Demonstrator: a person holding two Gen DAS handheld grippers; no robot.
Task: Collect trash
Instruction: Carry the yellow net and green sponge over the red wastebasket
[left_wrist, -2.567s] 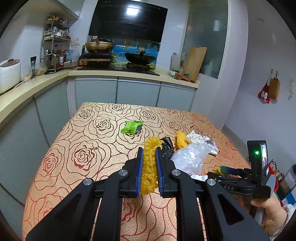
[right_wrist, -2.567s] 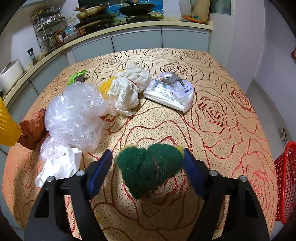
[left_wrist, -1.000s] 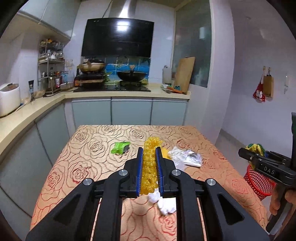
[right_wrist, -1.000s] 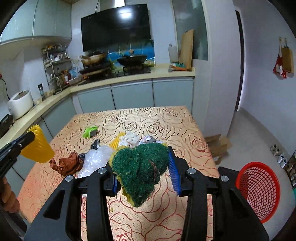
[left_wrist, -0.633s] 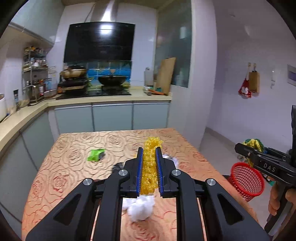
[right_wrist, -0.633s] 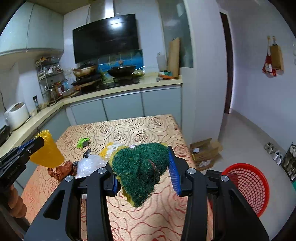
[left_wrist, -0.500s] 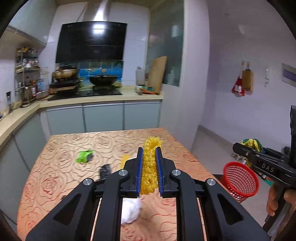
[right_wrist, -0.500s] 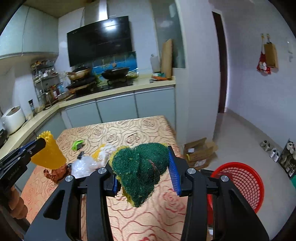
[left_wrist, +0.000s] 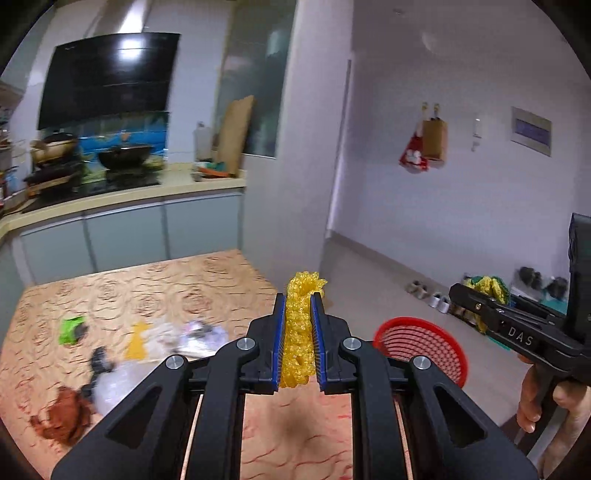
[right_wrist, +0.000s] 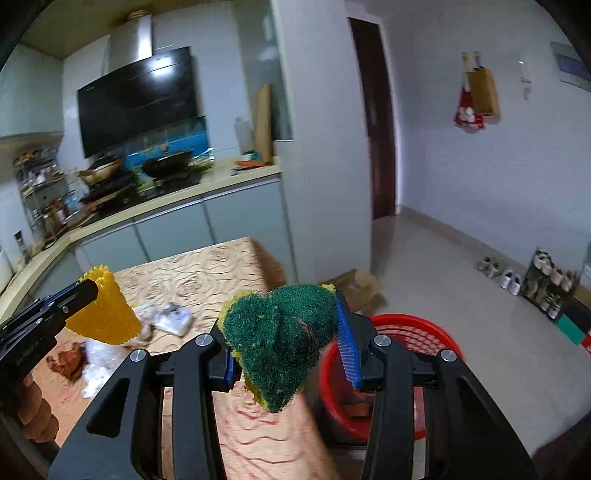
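My left gripper (left_wrist: 298, 345) is shut on a yellow mesh wrap (left_wrist: 300, 332), held above the table's right edge. My right gripper (right_wrist: 286, 343) is shut on a green and yellow scouring sponge (right_wrist: 280, 332), held above the table edge close to a red mesh basket (right_wrist: 399, 354) on the floor. The basket also shows in the left wrist view (left_wrist: 424, 347). In the right wrist view the left gripper with the yellow wrap (right_wrist: 105, 314) is at the left. Something brown lies inside the basket.
The rose-patterned table (left_wrist: 166, 288) carries a green wrapper (left_wrist: 72, 329), a brown crumpled piece (left_wrist: 62, 417), clear plastic (left_wrist: 114, 384) and white paper bits (left_wrist: 195, 336). Kitchen counter (left_wrist: 129, 195) behind. Shoes (right_wrist: 517, 277) line the right wall. A cardboard box (right_wrist: 362, 288) lies beyond the table.
Both grippers have lifted off the table and swung right, toward the red basket, still holding the yellow wrap and the sponge. The basket now sits closer in both views.
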